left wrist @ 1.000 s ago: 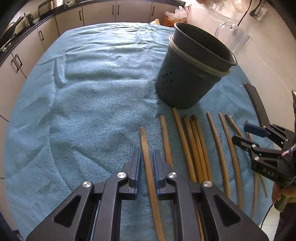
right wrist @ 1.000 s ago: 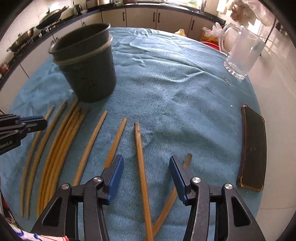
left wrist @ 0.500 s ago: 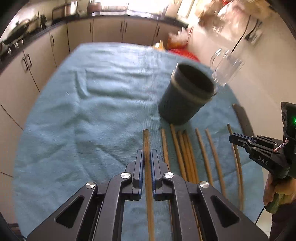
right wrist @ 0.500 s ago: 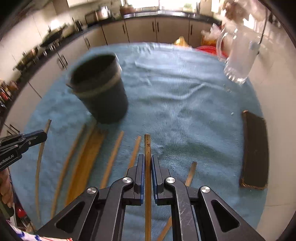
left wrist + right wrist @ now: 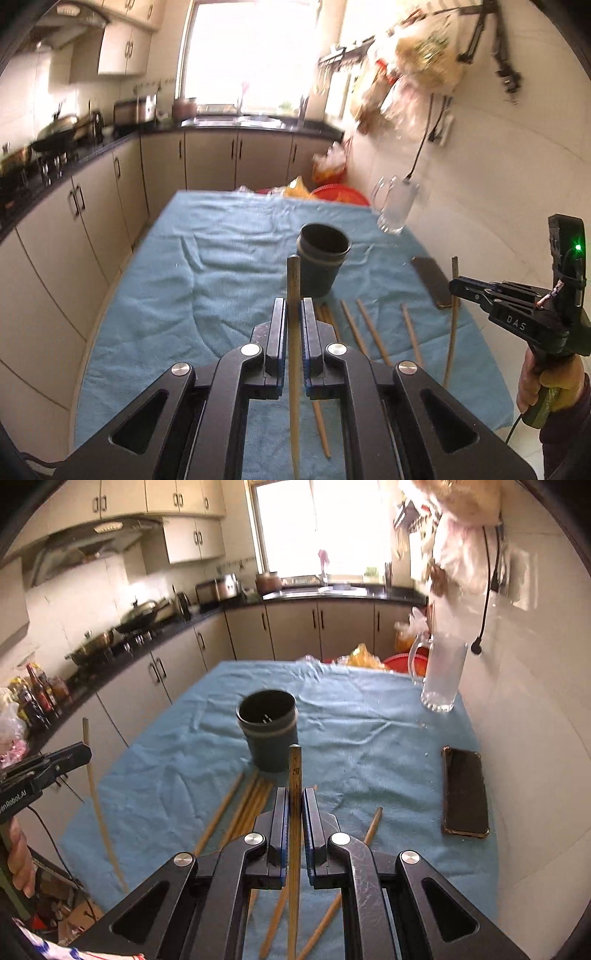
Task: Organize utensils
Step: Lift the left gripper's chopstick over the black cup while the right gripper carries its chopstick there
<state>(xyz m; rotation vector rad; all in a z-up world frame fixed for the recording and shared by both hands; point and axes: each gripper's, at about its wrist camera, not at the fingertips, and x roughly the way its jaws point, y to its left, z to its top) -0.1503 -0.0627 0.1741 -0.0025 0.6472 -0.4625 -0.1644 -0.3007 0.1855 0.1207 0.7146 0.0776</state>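
Thin wooden chopstick: lower end cut off by the frame's bottom edge.
Hanging plastic bags: blurred, contents unreadable.
Dark cylindrical plastic holder: base hidden behind second pinched chopstick.

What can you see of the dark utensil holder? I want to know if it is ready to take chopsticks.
The dark utensil holder is a round, dark grey cup, seemingly plastic, with a paler band below its rim, as if one cup sits inside another. It stands upright, mouth open, on the blue towel. Slots show in its floor; nothing visible inside. Loose chopsticks lie just in front of its base; contact is unclear. No hand-held gripper touches it.
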